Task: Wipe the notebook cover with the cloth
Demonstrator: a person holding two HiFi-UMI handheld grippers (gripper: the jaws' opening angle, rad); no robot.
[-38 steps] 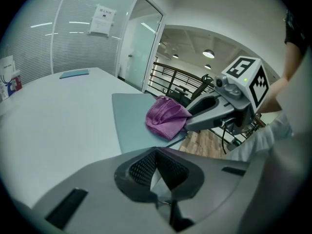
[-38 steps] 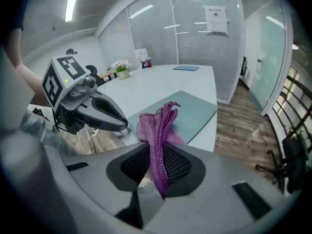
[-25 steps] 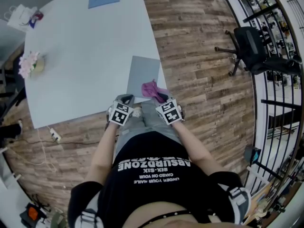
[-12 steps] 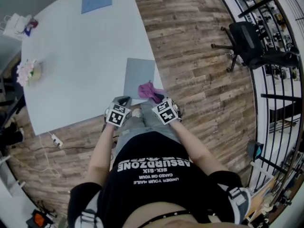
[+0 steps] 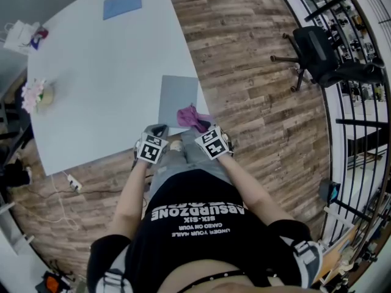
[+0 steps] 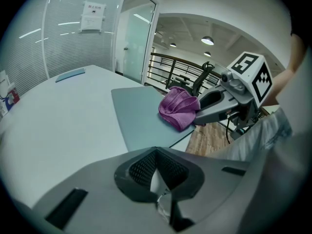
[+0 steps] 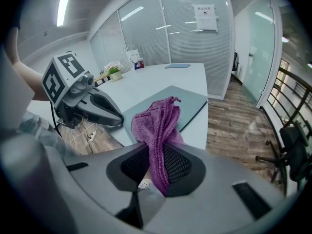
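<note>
A grey notebook lies flat at the near right corner of the white table. A purple cloth hangs over the notebook's near edge, bunched up, with my right gripper shut on it. In the right gripper view the cloth rises from between the jaws, with the notebook behind it. My left gripper sits just left of the notebook's near corner, shut with nothing in it. From the left gripper view, the cloth rests on the notebook.
A blue pad lies at the table's far end and a flower pot stands near its left edge. A black office chair stands on the wood floor to the right, by a railing. A power strip lies on the floor.
The head view has shifted a little, so table and notebook sit slightly left and higher. Both grippers and the cloth keep their places relative to the notebook.
</note>
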